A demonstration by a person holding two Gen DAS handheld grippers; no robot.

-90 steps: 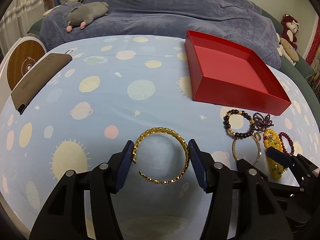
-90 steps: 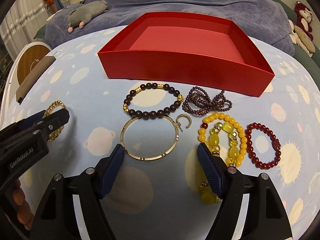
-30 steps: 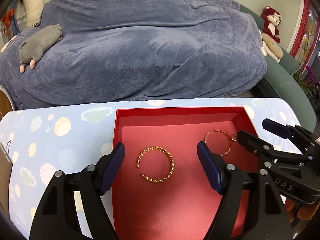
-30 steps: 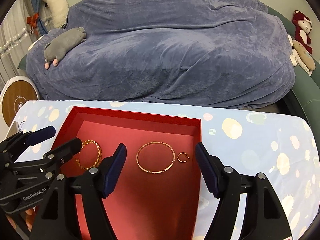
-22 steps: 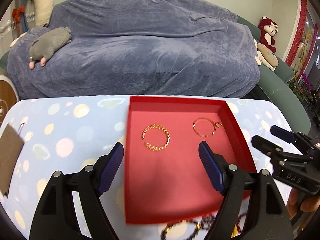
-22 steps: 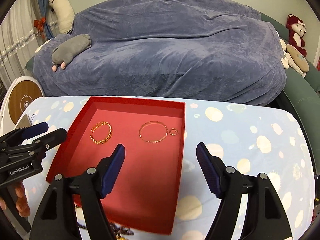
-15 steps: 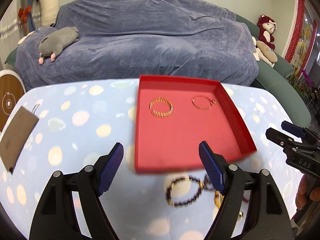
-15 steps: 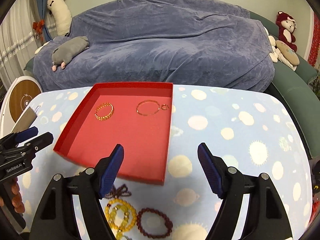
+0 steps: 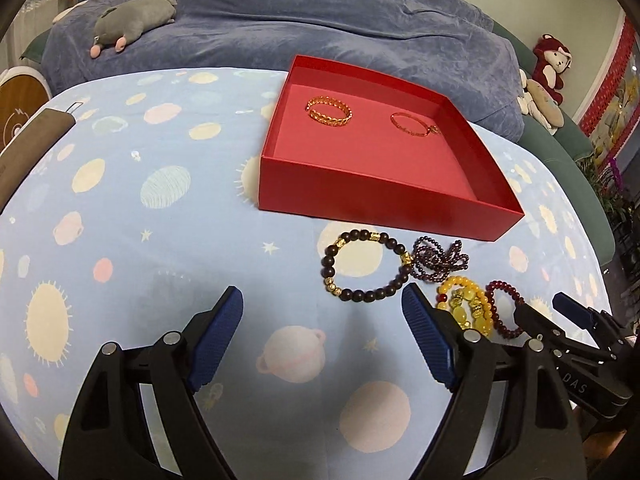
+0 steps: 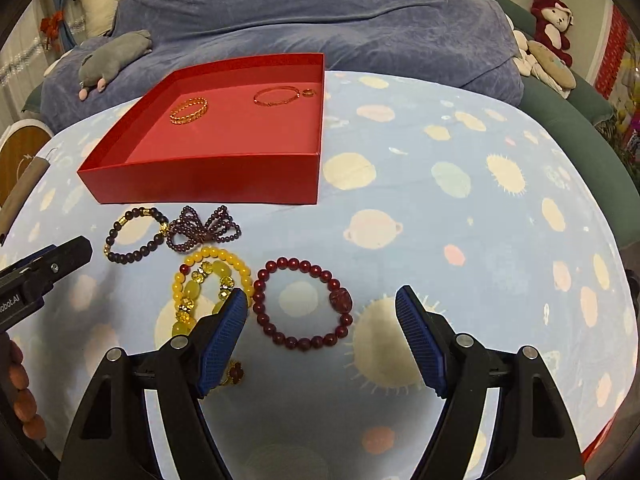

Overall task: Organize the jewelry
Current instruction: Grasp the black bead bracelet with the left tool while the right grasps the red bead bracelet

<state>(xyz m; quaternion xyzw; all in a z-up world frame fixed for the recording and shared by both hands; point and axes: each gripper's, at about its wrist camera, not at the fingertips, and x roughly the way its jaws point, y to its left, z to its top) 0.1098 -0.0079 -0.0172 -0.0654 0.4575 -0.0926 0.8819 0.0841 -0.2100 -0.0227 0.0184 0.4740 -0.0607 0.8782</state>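
Note:
The red tray holds a gold chain bracelet and a thin gold bangle with a small ring. In front of it on the cloth lie a dark bead bracelet, a purple bead strand, a yellow bead bracelet and a red bead bracelet. My left gripper is open and empty, just before the dark bracelet. My right gripper is open and empty, its jaws either side of the red bracelet.
The table wears a blue planet-print cloth. A brown flat case lies at its left edge. Behind is a sofa under a blue cover with a grey plush and other toys.
Both grippers have pulled back from over the tray and come down low over the cloth. The gold bracelet and bangle stay in the tray; both grippers stay open.

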